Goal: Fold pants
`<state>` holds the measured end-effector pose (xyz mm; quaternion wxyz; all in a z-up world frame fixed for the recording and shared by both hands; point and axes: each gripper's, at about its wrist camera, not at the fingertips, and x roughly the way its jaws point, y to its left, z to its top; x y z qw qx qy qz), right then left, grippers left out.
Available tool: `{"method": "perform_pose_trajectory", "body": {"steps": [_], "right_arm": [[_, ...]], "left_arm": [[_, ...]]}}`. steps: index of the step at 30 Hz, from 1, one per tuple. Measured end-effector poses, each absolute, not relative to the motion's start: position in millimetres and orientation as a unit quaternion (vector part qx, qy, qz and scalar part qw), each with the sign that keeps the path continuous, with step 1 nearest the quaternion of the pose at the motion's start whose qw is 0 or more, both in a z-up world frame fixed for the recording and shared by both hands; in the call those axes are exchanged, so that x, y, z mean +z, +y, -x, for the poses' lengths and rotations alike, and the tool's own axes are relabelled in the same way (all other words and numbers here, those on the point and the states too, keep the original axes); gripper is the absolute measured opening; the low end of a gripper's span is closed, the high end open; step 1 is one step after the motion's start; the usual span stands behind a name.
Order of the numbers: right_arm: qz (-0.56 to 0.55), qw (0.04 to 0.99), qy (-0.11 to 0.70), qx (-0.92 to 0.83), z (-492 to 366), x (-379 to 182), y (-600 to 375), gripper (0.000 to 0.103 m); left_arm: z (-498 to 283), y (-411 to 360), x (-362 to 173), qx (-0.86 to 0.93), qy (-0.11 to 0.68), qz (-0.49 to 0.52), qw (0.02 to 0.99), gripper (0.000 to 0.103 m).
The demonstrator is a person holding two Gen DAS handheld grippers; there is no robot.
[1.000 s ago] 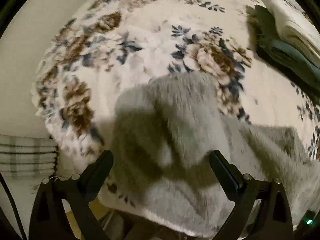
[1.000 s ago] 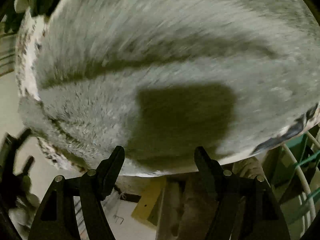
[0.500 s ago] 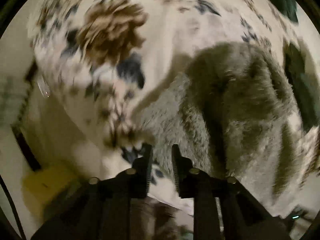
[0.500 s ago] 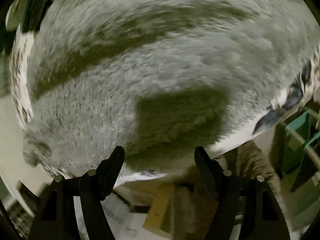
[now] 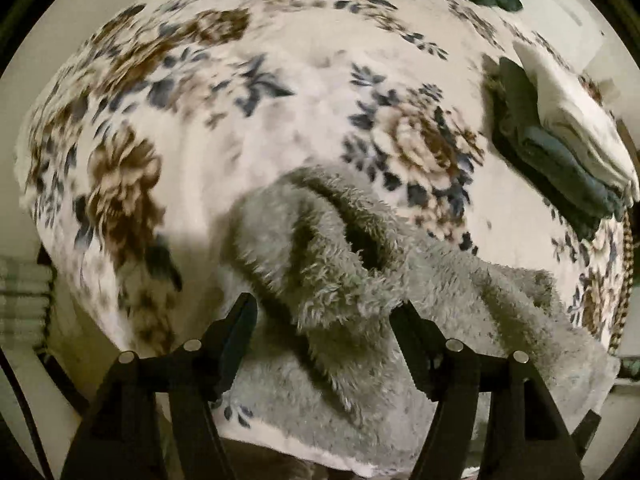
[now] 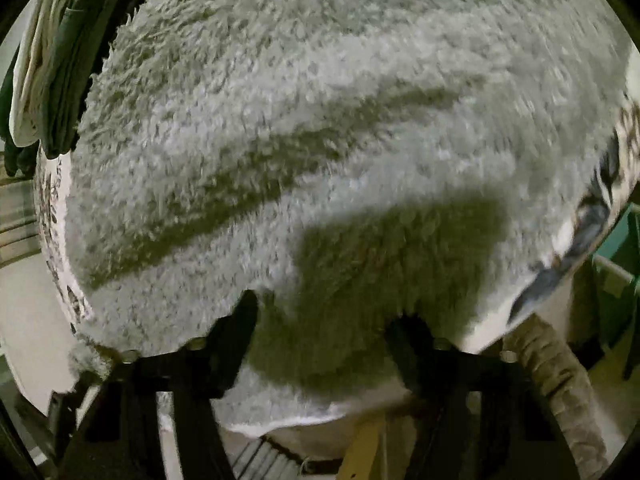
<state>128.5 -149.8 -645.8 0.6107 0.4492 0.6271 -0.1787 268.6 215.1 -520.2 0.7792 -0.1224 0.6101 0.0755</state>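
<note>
Left wrist view shows the grey fleece pants lying bunched on a surface covered by a flowered blanket; I cannot tell whether it is a bed or a table. The left hand-held gripper is released, its two fingers wide apart, with a raised fold of the fleece directly between and just in front of them. From this fold the garment runs away to the right and toward the near edge of the blanket, so its long axis seems to go roughly across the view, not away from the camera. In the right wrist view the same pants fill nearly the whole picture, with one long crease going diagonally; the right hand-held gripper is also released and hovers low over the fabric, close to the near edge. Both grippers are very near the pants, and I judge the left one is better placed to pinch, because a fold stands up between its fingers. At the far right of the blanket lies a stack of folded clothes, dark green with a cream piece on top. The room is dim; beyond the blanket edge I see pale floor and a green crate.
</note>
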Motion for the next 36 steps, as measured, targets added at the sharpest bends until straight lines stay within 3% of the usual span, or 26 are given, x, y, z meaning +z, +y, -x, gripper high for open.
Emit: {"method": "perform_pose_trajectory", "body": {"steps": [4,8,9,10,11,19,25,29,32,33,34,35,36], "right_arm": [[-0.429,0.626,0.625,-0.185,-141,-645,-161,0.024],[-0.407,0.640,0.624,-0.189,-155,-634,-162,0.011],[-0.403,0.643,0.623,-0.191,-157,-630,-160,0.009],[-0.400,0.646,0.620,-0.193,-159,-625,-157,0.008],[-0.396,0.653,0.616,-0.191,-154,-616,-158,0.007],[-0.344,0.695,0.611,-0.158,-151,-557,-135,0.007],[-0.337,0.689,0.626,-0.138,-116,-539,-152,0.007],[-0.314,0.669,0.660,-0.132,-99,-577,-141,0.008],[-0.297,0.591,0.740,-0.126,-106,-619,-140,0.016],[-0.303,0.578,0.748,-0.120,-107,-621,-141,0.024],[-0.305,0.576,0.750,-0.112,-109,-614,-142,0.037],[-0.298,0.587,0.746,-0.101,-111,-601,-143,0.043],[-0.291,0.597,0.742,-0.093,-115,-588,-142,0.052]], "left_arm": [[-286,199,-527,0.081,0.613,0.106,0.778,0.067],[-298,195,-539,0.082,0.619,0.104,0.774,0.065],[-301,197,-542,0.076,0.619,0.108,0.775,0.059],[-302,201,-543,0.069,0.613,0.118,0.778,0.024],[-302,204,-542,0.065,0.608,0.127,0.781,0.011],[-249,257,-502,0.082,0.561,0.179,0.804,0.010],[-207,285,-530,0.115,0.599,0.206,0.765,0.010],[-202,289,-585,0.122,0.666,0.192,0.710,0.024],[-197,286,-584,0.124,0.676,0.176,0.705,0.037],[-194,284,-574,0.126,0.671,0.164,0.712,0.043],[-191,283,-567,0.129,0.666,0.153,0.718,0.058],[-187,283,-556,0.140,0.659,0.133,0.727,0.076],[-185,282,-548,0.149,0.654,0.120,0.732,0.082]]}}
